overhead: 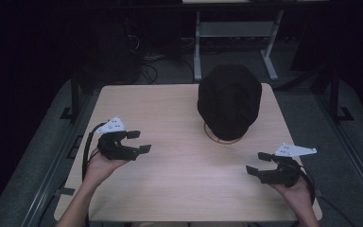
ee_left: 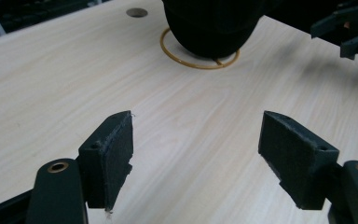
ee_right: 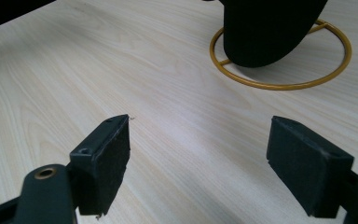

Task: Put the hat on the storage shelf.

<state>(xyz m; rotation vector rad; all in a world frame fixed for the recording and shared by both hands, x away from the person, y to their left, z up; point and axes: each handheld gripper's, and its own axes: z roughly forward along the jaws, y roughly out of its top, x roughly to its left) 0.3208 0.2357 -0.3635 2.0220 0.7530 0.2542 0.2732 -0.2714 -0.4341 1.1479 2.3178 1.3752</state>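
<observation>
Pale wood tabletop (overhead: 179, 156) lies bare beneath both tongs: left gripper (overhead: 139, 142) and right gripper (overhead: 257, 163) hover spread, holding nothing. Beyond sits the black cap (overhead: 229, 101) on its gold wire stand (ee_right: 279, 84) (light-looking); an uneven pull could tip it.

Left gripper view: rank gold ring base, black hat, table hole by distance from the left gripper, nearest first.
From the left gripper:
1. Gold ring base, ahead on the table.
2. Black hat, standing over the ring.
3. Table hole, far edge, left of the hat.
</observation>
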